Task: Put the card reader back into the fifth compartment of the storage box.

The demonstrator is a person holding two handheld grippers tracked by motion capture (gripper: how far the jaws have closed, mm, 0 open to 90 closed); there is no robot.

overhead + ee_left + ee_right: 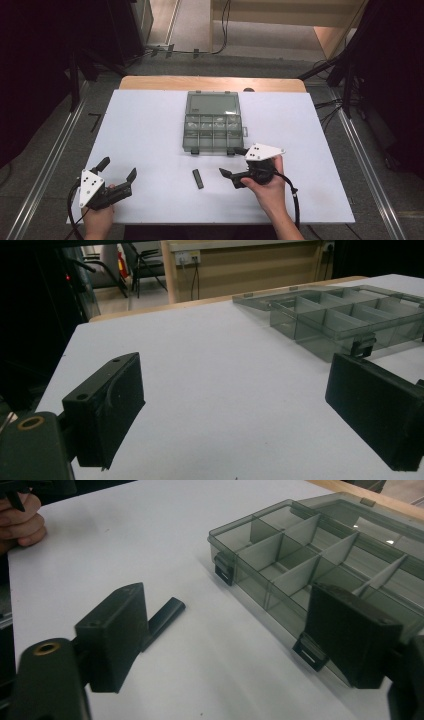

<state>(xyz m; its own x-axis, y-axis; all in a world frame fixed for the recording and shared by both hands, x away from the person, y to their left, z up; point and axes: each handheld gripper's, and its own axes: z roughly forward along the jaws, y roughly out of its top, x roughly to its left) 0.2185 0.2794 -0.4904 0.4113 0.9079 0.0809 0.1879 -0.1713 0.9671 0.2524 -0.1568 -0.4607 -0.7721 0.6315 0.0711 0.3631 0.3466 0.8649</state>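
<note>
An open, smoke-grey compartment box [212,145] lies at the middle of the white table [145,130], its lid folded back away from me. A small black bar [198,178] lies flat just in front of it. My right gripper [232,161] is open beside the bar and close to the box's front right latch, holding nothing. In the right gripper view the bar [165,615] lies just past the left jaw of that gripper [232,637], and the box [255,587] is behind the right jaw. My left gripper [118,168] is open at the table's front left corner, empty [240,410].
The box [320,340] has several divided cells that look empty. The table's wooden far edge [210,82] borders a floor with cables [200,50]. Metal rails [50,160] run along both sides. The hand on the left gripper [20,522] shows far off.
</note>
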